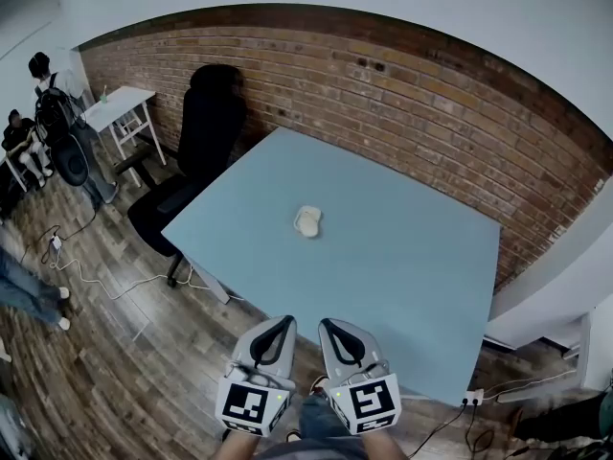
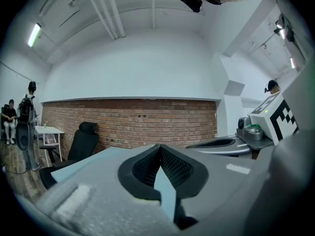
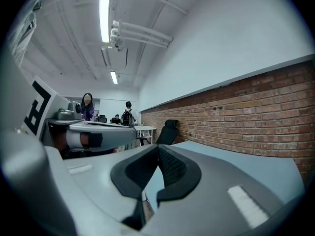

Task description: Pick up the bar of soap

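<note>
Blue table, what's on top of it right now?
Only the bar of soap lies on the blue table, near its middle. The right gripper covers a little of the near edge, and the soap's underside cannot be seen.

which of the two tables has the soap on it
The big light-blue table: the bar of soap lies near its middle. The small white table stands far off at the brick wall's left end.
</note>
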